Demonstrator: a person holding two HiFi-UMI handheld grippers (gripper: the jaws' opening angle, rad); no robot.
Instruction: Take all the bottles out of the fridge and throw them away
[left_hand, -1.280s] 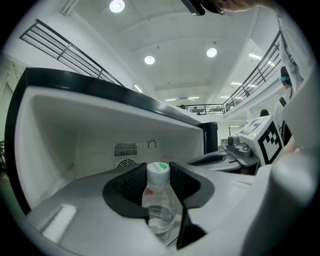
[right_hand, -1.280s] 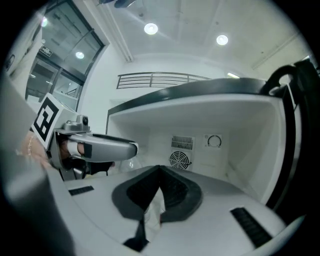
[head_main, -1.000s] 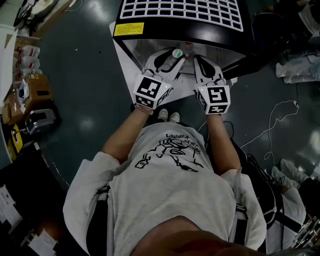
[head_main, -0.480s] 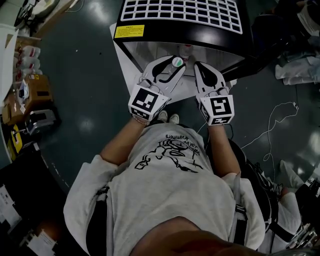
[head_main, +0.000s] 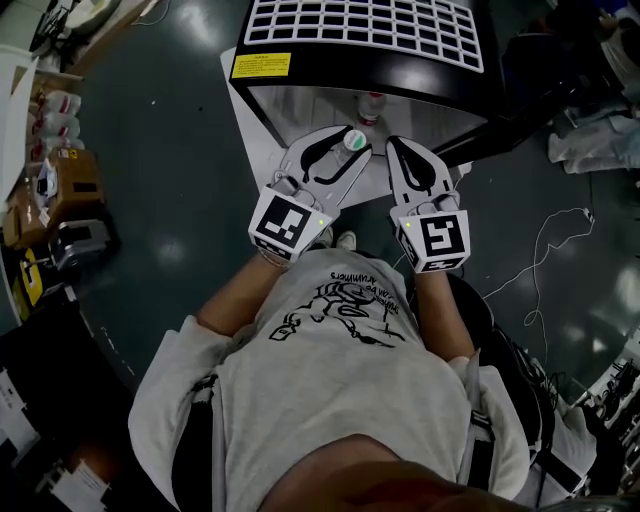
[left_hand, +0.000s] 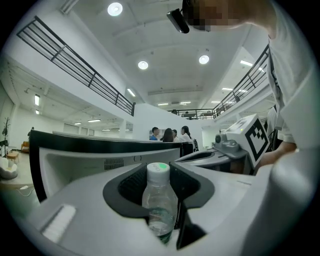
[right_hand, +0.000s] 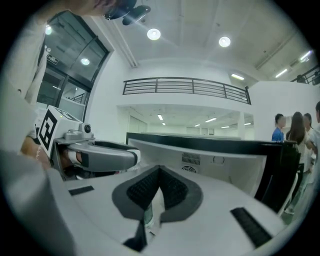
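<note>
Since a moment ago I have drawn both hands back from the fridge (head_main: 330, 65) toward my chest. The marker cubes now sit nearer my shirt, and the bottle (left_hand: 160, 200) has come away from the opening with my left gripper (head_main: 348, 143).

That bottle is small, clear plastic, with a white cap marked by a green spot and a band of green label low on its body. It stands upright between the left jaws, which are spread wide and closed against its sides, the black pads cupping it. It now hangs out in front of the fridge, on the near side of the opening. A second bottle (head_main: 370, 103), red-capped, stands inside the fridge, far of my two grippers and between them.

My right gripper (head_main: 397, 145) has its jaws brought fully together. In its own view a sliver of something pale and green shows low in the slit between the pads, and I cannot tell what it is.

Both grippers point away from me at about level, toward the fridge, side by side and close but not touching. The left is angled slightly right toward the other. My forearms are bent at the elbows and run out from either side of my chest.
</note>
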